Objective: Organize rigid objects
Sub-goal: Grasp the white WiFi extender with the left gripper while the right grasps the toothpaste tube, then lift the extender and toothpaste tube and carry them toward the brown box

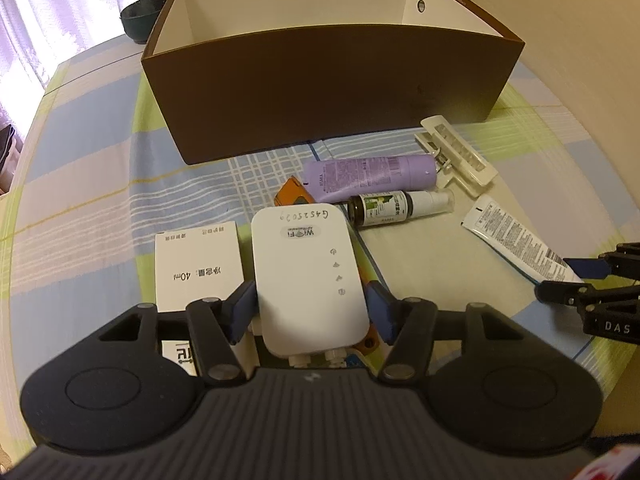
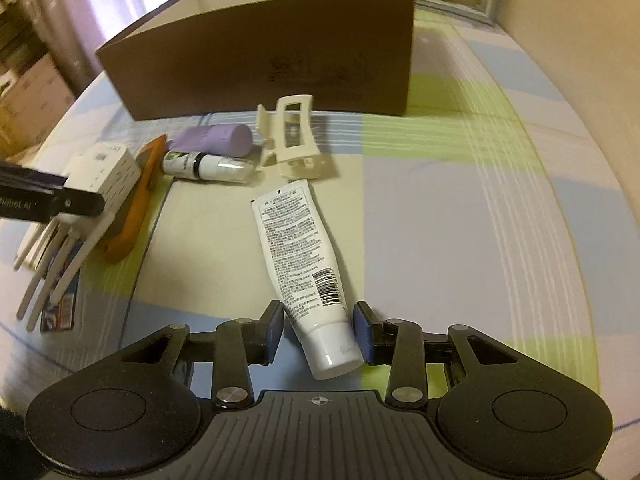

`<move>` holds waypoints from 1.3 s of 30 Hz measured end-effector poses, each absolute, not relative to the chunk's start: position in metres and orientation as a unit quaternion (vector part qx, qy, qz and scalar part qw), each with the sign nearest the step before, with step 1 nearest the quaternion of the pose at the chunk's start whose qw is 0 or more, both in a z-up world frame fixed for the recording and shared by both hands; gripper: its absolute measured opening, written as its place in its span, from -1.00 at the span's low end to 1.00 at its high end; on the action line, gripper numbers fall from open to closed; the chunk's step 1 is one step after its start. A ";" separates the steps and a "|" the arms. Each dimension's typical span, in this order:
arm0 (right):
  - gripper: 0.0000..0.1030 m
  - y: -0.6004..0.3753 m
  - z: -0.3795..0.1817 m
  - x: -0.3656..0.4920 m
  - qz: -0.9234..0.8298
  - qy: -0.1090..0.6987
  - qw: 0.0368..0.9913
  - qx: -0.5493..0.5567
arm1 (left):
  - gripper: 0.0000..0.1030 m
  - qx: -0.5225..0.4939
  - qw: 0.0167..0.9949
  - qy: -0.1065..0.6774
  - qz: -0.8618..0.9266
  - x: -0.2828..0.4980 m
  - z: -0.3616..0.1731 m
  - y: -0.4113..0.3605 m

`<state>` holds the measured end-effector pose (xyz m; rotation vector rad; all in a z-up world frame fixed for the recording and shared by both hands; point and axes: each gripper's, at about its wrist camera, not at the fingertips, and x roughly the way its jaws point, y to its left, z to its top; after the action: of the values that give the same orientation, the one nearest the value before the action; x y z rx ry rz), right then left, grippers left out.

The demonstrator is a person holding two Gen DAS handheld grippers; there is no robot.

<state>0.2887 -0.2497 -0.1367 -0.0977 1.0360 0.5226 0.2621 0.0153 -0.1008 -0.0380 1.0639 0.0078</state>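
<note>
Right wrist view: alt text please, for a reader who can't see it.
The right gripper closes around the cap end of a white tube lying on the checked tablecloth. Behind it lie a cream hair claw, a purple bottle and a brown box.

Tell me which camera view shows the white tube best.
The right wrist view: the white tube lies whole in mid-frame, its printed text, barcode and cap all visible, with the cap end between the right tool's pads. The left wrist view shows the tube near its right edge, its cap end hidden by the right tool.
</note>
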 end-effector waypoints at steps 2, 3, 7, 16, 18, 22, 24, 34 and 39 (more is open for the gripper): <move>-0.27 -0.245 -0.137 0.290 0.241 0.487 0.838 -0.053 | 0.12 -0.019 0.861 0.509 0.007 0.267 -0.103 0.015; -0.27 -0.242 -0.137 0.288 0.240 0.484 0.840 -0.057 | 0.11 -0.017 0.861 0.509 0.008 0.268 -0.104 0.015; -0.24 -0.235 -0.140 0.284 0.238 0.470 0.847 -0.069 | 0.07 -0.004 0.859 0.512 0.012 0.272 -0.110 0.011; -0.24 -0.226 -0.143 0.278 0.235 0.450 0.856 -0.094 | 0.05 0.014 0.860 0.510 0.007 0.273 -0.112 0.007; -0.29 -0.226 -0.143 0.278 0.237 0.448 0.857 -0.091 | 0.05 0.014 0.860 0.509 0.007 0.273 -0.112 0.007; -0.38 -0.226 -0.143 0.275 0.242 0.445 0.857 -0.092 | 0.04 0.017 0.862 0.506 0.009 0.272 -0.112 0.005; -0.39 -0.226 -0.143 0.274 0.244 0.446 0.857 -0.088 | 0.04 0.016 0.862 0.506 0.009 0.271 -0.112 0.005; -0.40 -0.233 -0.133 0.272 0.252 0.440 0.860 -0.061 | 0.04 0.022 0.862 0.507 0.011 0.267 -0.110 0.003; -0.40 -0.236 -0.126 0.270 0.259 0.435 0.861 -0.053 | 0.04 0.019 0.864 0.502 0.012 0.265 -0.105 0.002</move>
<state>0.2704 -0.2357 -0.1257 -0.1118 0.9126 0.5445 0.2652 0.0025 -0.1054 0.0397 1.0525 0.0245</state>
